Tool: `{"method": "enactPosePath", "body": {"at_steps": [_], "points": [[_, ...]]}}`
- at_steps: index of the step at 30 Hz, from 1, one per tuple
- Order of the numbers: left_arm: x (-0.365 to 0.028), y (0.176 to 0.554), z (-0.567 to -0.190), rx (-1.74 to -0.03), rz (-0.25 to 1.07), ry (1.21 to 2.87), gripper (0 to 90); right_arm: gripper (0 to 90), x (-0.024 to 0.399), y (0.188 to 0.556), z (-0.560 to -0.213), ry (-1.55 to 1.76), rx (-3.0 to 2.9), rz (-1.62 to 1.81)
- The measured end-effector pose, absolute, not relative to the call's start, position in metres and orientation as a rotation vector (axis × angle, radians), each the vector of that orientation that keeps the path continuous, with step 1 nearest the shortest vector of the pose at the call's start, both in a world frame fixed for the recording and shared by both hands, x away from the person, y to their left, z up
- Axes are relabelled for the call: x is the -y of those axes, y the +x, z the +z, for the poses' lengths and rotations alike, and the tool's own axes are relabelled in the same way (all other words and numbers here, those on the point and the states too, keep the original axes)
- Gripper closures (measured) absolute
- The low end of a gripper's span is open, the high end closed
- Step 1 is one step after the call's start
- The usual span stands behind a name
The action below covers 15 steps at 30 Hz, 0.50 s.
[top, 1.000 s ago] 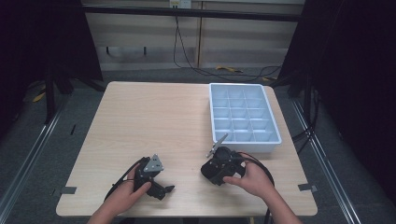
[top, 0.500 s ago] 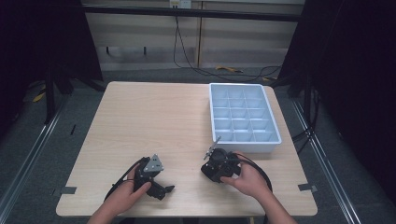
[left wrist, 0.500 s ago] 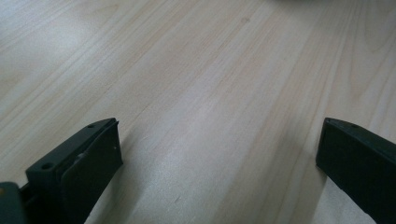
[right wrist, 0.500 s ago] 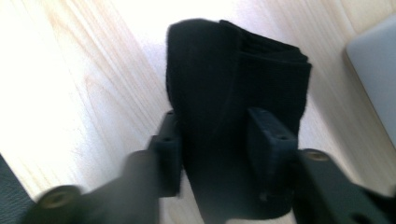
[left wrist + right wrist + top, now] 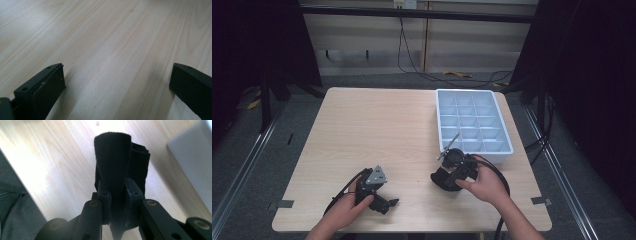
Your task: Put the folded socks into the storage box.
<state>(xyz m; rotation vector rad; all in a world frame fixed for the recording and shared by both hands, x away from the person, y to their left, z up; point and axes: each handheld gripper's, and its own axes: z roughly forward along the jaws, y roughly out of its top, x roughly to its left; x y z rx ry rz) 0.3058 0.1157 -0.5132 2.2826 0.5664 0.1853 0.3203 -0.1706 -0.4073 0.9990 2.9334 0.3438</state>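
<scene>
Black folded cloth (image 5: 120, 157) sits pinched between the jaws of the right gripper (image 5: 117, 192), which have just been closing onto it; the fold sticks out past the jaw tips above the wooden table (image 5: 62, 157). The high view shows the right gripper (image 5: 447, 176) near the table's front edge, with the grey compartment tray (image 5: 472, 122) just beyond it. The right gripper view alone shows the pads pressing the fabric. Left gripper (image 5: 117, 82): jaws spread wide, nothing between them, low over bare wood; it lies well to the left in the high view (image 5: 384, 202).
</scene>
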Motion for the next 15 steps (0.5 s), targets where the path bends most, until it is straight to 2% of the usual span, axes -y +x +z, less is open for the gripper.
{"method": "enactPosePath", "body": {"at_steps": [15], "points": [[-0.115,0.305,-0.514,-0.574,0.185,2.273,0.0,77.4,0.191,0.329,-0.364,1.043,-2.917,0.39]]}}
